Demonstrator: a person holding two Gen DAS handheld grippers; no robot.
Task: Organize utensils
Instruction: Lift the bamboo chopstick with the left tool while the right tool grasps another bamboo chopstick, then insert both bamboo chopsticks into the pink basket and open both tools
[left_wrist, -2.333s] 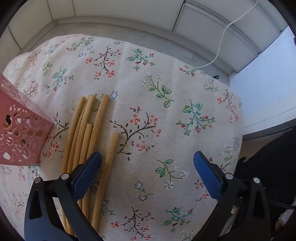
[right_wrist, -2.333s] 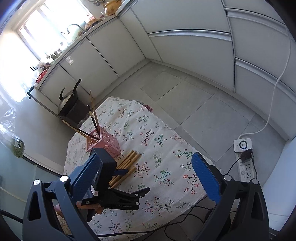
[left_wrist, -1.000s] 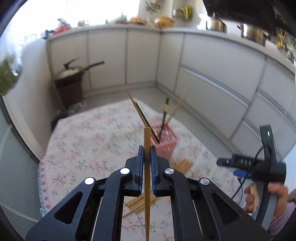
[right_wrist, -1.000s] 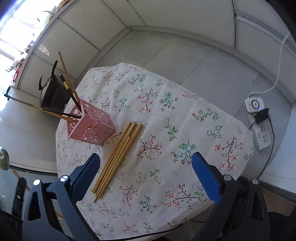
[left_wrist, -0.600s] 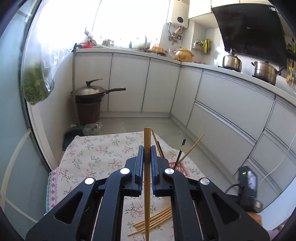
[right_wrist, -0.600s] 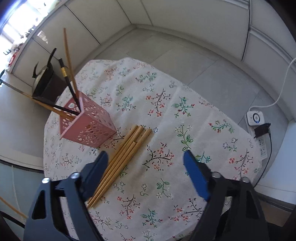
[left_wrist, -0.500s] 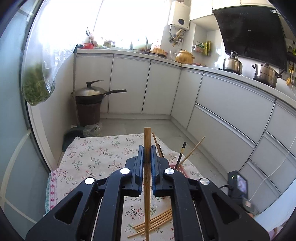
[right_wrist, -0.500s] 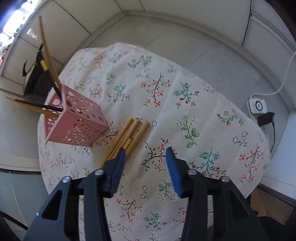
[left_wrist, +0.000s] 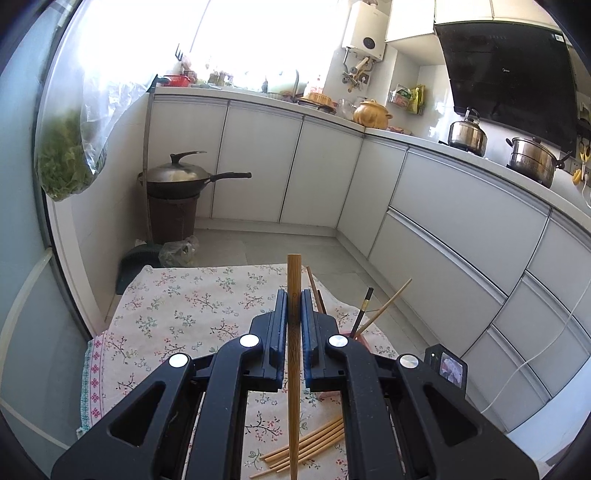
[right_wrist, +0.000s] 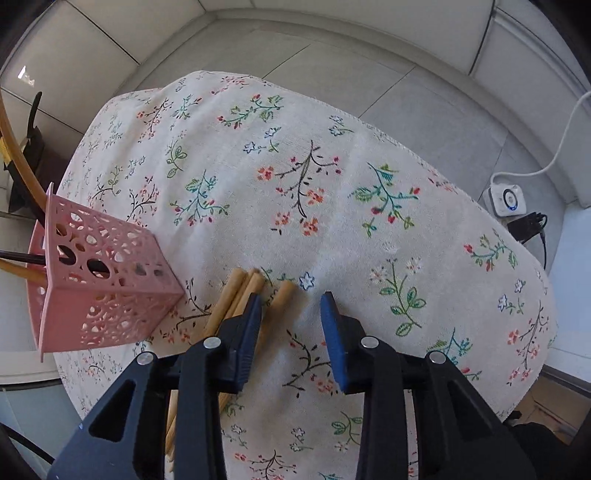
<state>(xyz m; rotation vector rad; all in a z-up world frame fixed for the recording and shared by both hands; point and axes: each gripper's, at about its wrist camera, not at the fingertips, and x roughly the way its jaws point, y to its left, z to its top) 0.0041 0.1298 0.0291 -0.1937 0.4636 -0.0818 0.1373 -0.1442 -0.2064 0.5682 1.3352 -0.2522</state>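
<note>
**One bamboo stick lifted, the other sticks lie on the cloth**

In the left wrist view the left gripper (left_wrist: 294, 306) is clenched on one long light-brown bamboo chopstick (left_wrist: 294, 369). The stick stands upright in the middle of the frame, its flat top above the blue pads and its lower part running down to the bottom edge. Behind the gripper, at the middle right, the rim of the pink perforated plastic holder (left_wrist: 360, 338) shows only a little. Four sticks rise out of it: two dark ones close behind the right finger, one black with a gold band, and one pale wooden one leaning to the right. In the lower middle of this frame a bundle of bamboo chopsticks (left_wrist: 306, 445) lies flat on the white floral tablecloth (left_wrist: 184, 306); I count about five, but they overlap and the number is not sure.

In the right wrist view the right gripper (right_wrist: 291, 325) is released, with its jaws standing part open, low over the same cloth. The end of one bamboo stick (right_wrist: 279, 306) lies between the two blue pads. Just left of it, two or three more stick ends show beside and under the left finger. The pink holder stands at the left of this frame, near the bundle but apart from it. At the right edge one white power strip (right_wrist: 509, 201) lies on the grey tiled floor (right_wrist: 369, 74).
</note>
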